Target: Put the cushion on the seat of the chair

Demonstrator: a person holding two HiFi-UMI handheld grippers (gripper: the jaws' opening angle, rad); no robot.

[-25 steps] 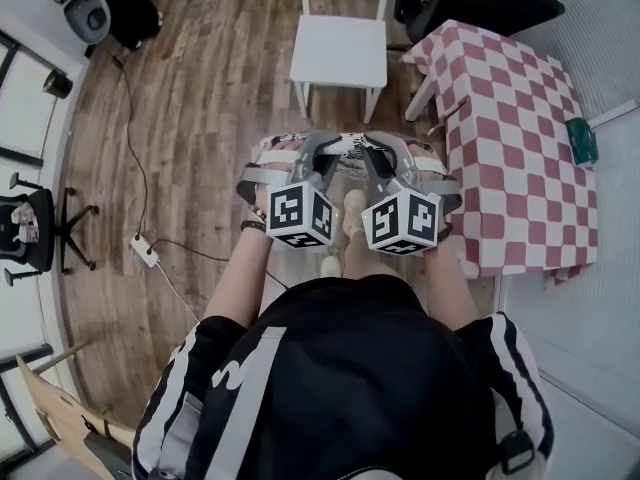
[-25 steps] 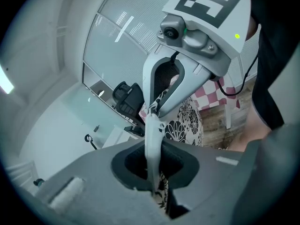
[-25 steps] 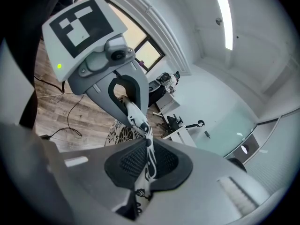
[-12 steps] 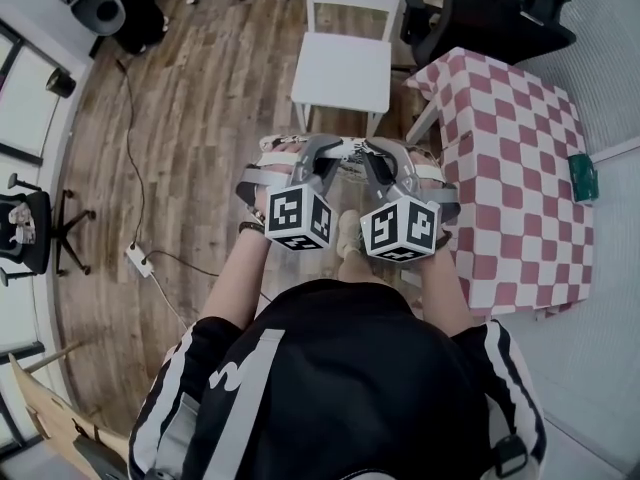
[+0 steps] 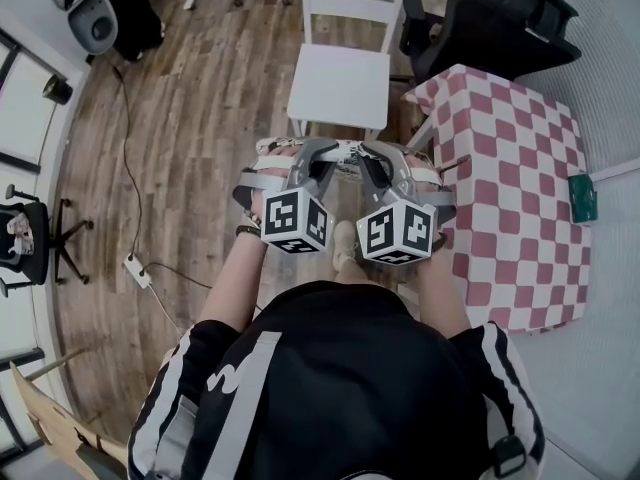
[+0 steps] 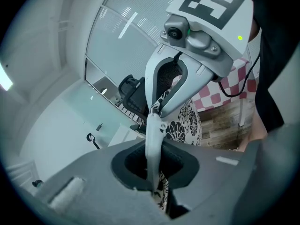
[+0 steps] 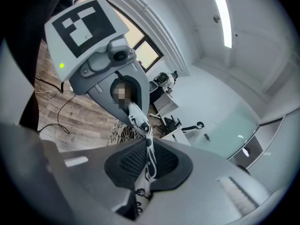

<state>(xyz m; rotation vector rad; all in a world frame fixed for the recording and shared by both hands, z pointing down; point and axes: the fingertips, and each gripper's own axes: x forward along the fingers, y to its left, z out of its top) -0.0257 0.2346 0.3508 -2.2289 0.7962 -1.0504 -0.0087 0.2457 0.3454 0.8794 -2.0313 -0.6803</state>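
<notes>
A white wooden chair [image 5: 340, 83] stands ahead on the wood floor, its seat bare. A cushion [image 5: 345, 151] with a black-and-white flower print hangs between my two grippers, short of the chair's front edge. My left gripper [image 5: 305, 158] is shut on the cushion's left edge, and my right gripper [image 5: 385, 160] is shut on its right edge. In the left gripper view the fabric edge [image 6: 152, 139] is pinched in the left gripper [image 6: 153, 172], with the patterned cushion [image 6: 187, 123] beyond. In the right gripper view the right gripper [image 7: 149, 165] clamps the printed edge [image 7: 146, 149].
A table with a red-and-white checked cloth [image 5: 510, 178] stands to the right of the chair, a green item [image 5: 583, 196] on it. A black office chair [image 5: 490, 13] sits behind the table. A power strip and cable [image 5: 137, 268] lie on the floor at the left.
Both grippers have carried the cushion forward toward the chair, which now sits lower and nearer in the head view. The grips on the cushion are unchanged.
</notes>
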